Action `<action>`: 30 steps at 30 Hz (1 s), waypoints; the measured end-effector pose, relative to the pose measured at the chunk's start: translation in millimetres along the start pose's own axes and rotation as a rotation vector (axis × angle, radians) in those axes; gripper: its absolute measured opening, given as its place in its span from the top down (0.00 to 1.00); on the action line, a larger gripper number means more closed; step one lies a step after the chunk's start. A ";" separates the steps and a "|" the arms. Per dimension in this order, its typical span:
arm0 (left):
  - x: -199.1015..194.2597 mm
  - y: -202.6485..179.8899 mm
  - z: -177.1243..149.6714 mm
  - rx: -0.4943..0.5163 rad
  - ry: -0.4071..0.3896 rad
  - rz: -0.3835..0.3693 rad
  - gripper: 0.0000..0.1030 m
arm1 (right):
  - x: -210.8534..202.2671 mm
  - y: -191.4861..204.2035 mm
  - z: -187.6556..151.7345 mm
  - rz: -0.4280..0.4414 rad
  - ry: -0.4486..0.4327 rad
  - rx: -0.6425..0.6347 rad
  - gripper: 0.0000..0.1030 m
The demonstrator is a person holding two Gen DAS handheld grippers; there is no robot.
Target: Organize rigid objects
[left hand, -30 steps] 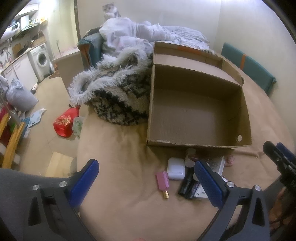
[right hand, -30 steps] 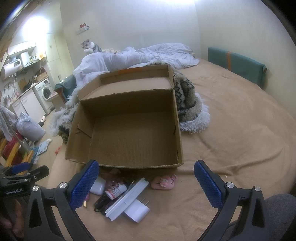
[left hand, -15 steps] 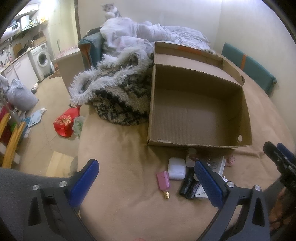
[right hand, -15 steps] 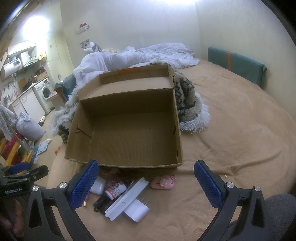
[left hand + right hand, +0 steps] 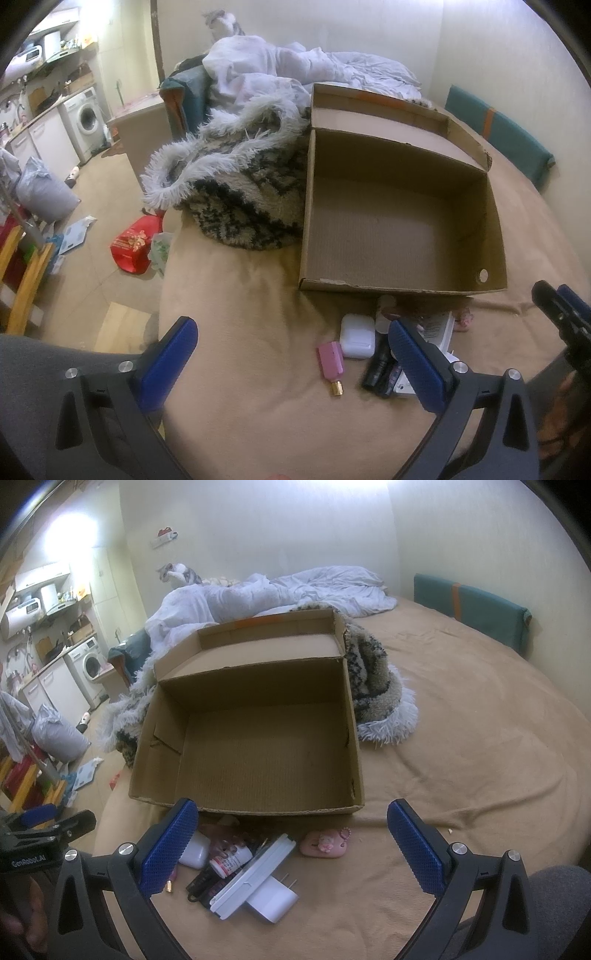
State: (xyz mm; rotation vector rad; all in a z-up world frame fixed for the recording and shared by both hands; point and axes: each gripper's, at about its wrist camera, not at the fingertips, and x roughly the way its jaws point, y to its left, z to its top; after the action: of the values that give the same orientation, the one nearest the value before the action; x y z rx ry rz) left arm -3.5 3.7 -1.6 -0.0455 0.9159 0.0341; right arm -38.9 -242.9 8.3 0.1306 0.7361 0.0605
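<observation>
1. Rigid objects are clustered on the tan bedspread [image 5: 461, 738] just before the cardboard box [image 5: 255, 738]: a white case [image 5: 357, 335], a pink bottle [image 5: 331, 362], a black item [image 5: 378, 369], a white charger [image 5: 271, 901] and a pink trinket [image 5: 325, 843].
2. The cluster is seen between and just beyond the left gripper [image 5: 293, 369] fingers, which are spread wide and empty.
3. The right gripper [image 5: 293, 849] is likewise held wide, with the charger below it.
4. A fringed rug [image 5: 236, 184] is bunched against the box.

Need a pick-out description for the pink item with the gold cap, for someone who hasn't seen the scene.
Find the open cardboard box on the tan bed. A cluster of small things lies just in front of its near wall; the pink bottle is at the cluster's left edge, beside the white case. It is the only flat pink piece ending in a small gold cap.
</observation>
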 end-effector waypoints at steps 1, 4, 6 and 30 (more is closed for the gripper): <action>-0.1 0.2 -0.1 0.000 0.000 0.000 0.00 | 0.9 -0.3 -0.8 0.000 0.000 0.001 0.00; -0.1 0.3 -0.1 0.000 -0.001 -0.001 0.00 | 0.2 0.1 -0.2 0.001 0.001 0.000 0.00; 0.0 0.1 0.0 -0.001 -0.002 -0.001 0.00 | 0.1 0.1 0.1 0.002 0.004 0.000 0.00; 69.1 6.8 5.2 -0.063 0.286 0.002 0.19 | 10.0 -12.2 1.3 0.011 0.063 0.068 0.00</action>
State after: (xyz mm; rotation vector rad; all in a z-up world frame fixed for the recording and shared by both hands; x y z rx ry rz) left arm 42.4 11.5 -53.3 -0.1099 1.2010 0.0588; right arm -30.6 -254.1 0.9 0.1986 0.8008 0.0505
